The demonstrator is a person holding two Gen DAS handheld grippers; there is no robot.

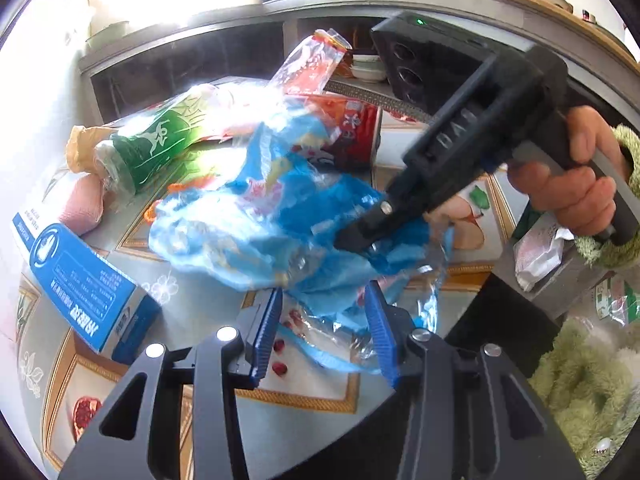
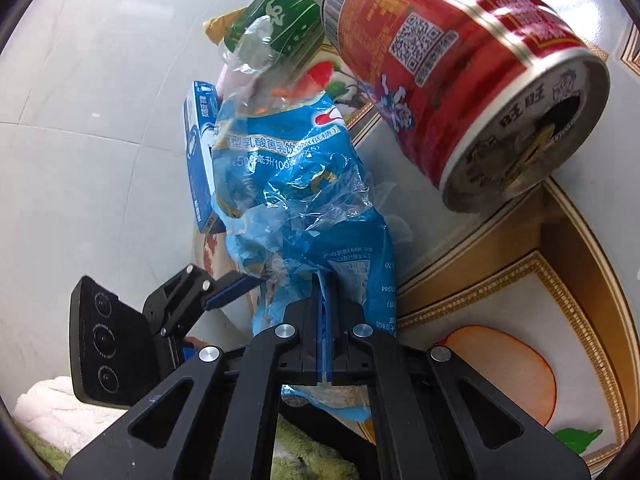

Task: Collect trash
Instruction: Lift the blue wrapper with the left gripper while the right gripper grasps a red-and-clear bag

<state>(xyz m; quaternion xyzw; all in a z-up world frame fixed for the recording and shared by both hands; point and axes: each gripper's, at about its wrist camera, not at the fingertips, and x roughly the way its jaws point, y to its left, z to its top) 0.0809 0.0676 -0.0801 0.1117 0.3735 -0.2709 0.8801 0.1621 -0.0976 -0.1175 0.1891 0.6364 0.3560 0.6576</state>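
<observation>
on fruit-print tablecloth (image 1: 316,384), blue wrapper (image 1: 280,216), red can (image 2: 460,80), grey shelving (image 1: 192,60) behind

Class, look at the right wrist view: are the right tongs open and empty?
No. The right tongs are shut on the blue plastic wrapper, whose crumpled film is pinched between their blue pads.

blue crinkled wrapper (image 2: 304,200) (white print), red can (image 2: 452,60), green-and-white packet (image 1: 160,148), fruit-patterned tablecloth (image 2: 520,360).

Crumpled blue plastic wrapper (image 2: 304,200) lifted off table, red can (image 2: 452,76) lying sideways beside it
</observation>
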